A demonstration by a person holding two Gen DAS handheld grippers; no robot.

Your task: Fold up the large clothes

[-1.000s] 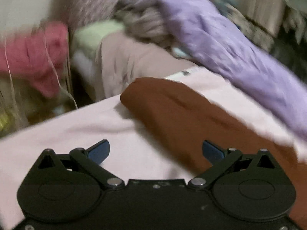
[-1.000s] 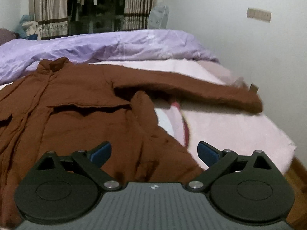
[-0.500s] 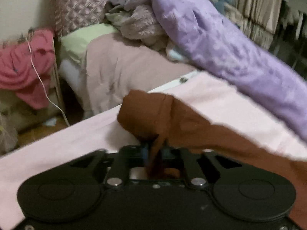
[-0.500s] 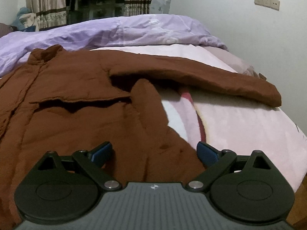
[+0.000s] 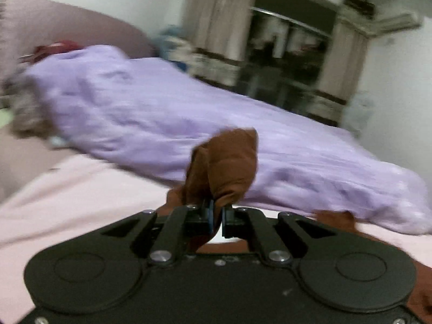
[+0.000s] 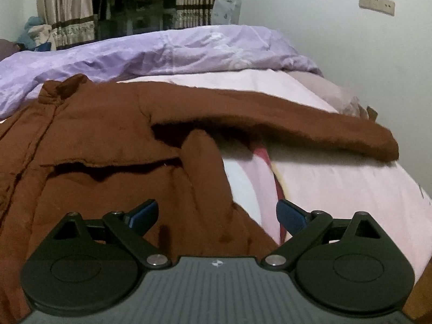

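Note:
A large brown coat [image 6: 102, 140] lies spread on the pink bedsheet [image 6: 337, 183], collar toward the far side, one sleeve [image 6: 297, 118] stretched to the right. In the left wrist view my left gripper [image 5: 216, 216] is shut on the brown cuff end of the other sleeve [image 5: 226, 162], which stands up above the jaws, lifted off the pink sheet [image 5: 67, 189]. My right gripper [image 6: 216, 213] hangs open just above the coat's lower right edge, with nothing pinched between its blue pads [image 6: 143, 213].
A rumpled lilac duvet [image 6: 162, 51] runs along the far side of the bed, also the lilac duvet [image 5: 162, 113] behind the held cuff. Curtains [image 6: 64, 5] and a dark window lie beyond. A white wall with sockets [image 6: 376, 4] closes the right side.
My left gripper closed on the sleeve cuff, then lifted it and swung right, so the view now faces the duvet and window. The right gripper edged a little closer to the coat and stayed open.

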